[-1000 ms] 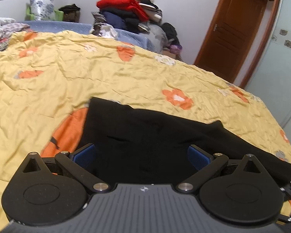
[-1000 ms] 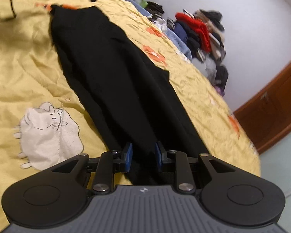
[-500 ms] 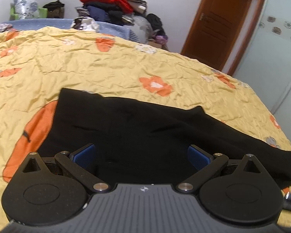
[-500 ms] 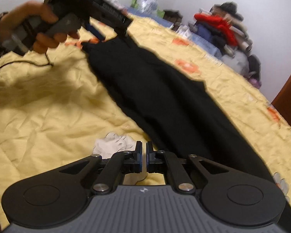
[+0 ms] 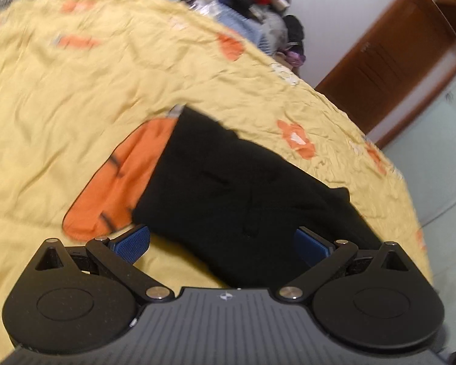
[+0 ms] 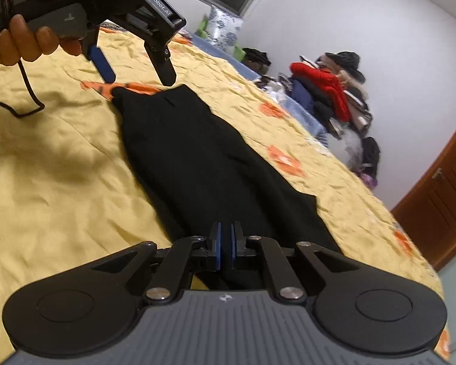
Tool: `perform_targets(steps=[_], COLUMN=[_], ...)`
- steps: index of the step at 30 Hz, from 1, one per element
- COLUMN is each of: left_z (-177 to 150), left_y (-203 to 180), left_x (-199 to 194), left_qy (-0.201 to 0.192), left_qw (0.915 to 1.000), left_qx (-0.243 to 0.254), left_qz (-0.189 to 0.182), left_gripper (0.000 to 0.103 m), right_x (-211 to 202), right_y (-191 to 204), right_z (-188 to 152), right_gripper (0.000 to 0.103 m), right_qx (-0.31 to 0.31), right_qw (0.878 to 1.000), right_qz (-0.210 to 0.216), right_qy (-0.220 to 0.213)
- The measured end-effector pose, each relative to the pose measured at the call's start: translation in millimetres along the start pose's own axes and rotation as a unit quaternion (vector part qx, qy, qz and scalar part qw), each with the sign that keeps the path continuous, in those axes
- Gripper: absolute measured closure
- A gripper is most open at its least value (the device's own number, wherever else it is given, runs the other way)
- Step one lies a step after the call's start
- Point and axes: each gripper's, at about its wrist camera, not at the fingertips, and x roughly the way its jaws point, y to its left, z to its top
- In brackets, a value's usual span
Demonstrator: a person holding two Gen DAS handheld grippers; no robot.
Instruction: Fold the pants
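Black pants point(image 6: 197, 152), hem apparently inside right tongs point(image 6: 225, 243)

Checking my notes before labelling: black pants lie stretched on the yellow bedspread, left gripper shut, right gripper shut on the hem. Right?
One slip: the left gripper is open, as the left wrist view shows. The black pants, the yellow bedspread and the shut right gripper stand.

Each wrist camera looked down along its fingers from opposite ends, close over the shared black pants point(image 5: 228, 188) point(image 6: 203, 158).
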Motion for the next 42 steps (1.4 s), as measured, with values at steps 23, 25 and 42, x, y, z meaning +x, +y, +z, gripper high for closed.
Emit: perform_targets(steps=[23,25,42], left_z=[0,1,3], left_y=[61,60,40], left_x=[44,39,26], left_qy=[0.025,-0.005,-0.100], left_qw=[0.9599,0.9640,0.9877], left_qx=[-0.251,-0.243,-0.119], left_qz=[-0.123,-0.108,0.013], left_gripper=[0.019,0.040,0.067], right_x=[31,42,45], right_y=[54,64,56], right_z=[41,44,55], right_gripper=[0.011,0.011,0.077], right_qx=[-0.070,-0.092,0.011], right_qw=[0.997,0.995,0.998], right_qz=[-0.003,-0.006,0.053], right_qy=[-0.031,-0.024,-0.033])
